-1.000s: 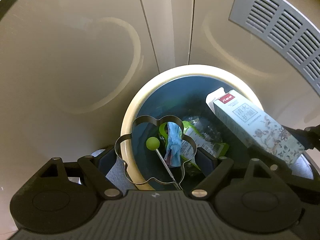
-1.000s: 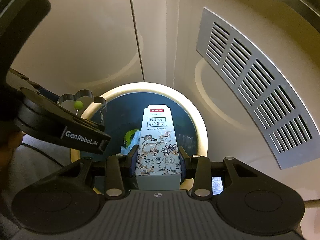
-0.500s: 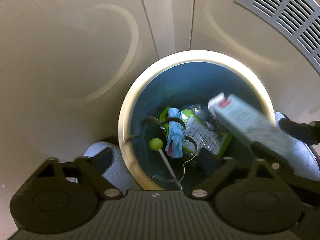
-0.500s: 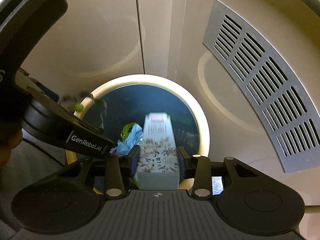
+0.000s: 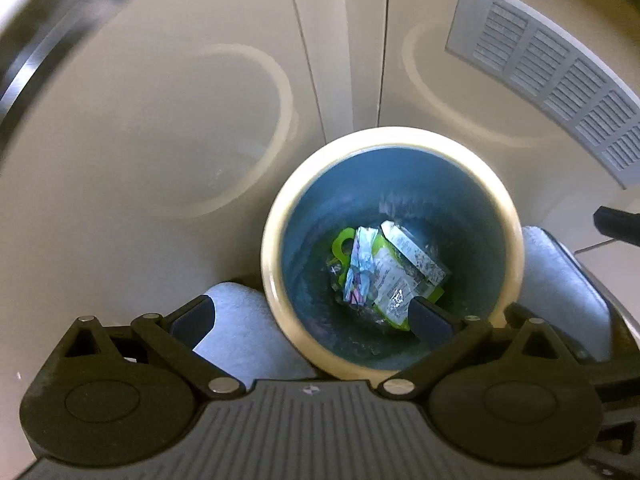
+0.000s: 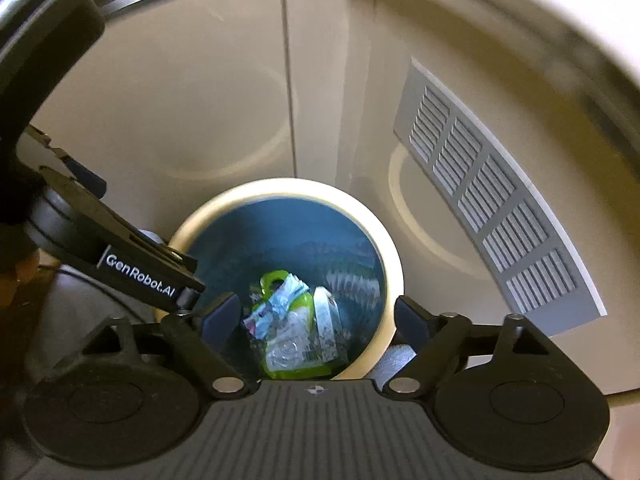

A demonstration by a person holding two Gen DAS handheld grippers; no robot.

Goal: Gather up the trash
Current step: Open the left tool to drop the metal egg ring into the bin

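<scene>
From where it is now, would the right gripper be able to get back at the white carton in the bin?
Probably yes: the right gripper is opening, empty, above the bin, whose mouth is uncovered; the carton lies on top.

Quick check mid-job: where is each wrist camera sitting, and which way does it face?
Left wrist: on the left gripper, looking steeply down into the bin; its own open fingers show, nothing between them.
Right wrist: on the right gripper, angled down at the bin; its opening, empty fingers and the left gripper's body show at left.
Shared: the bin, the trash inside, the vent.
</scene>
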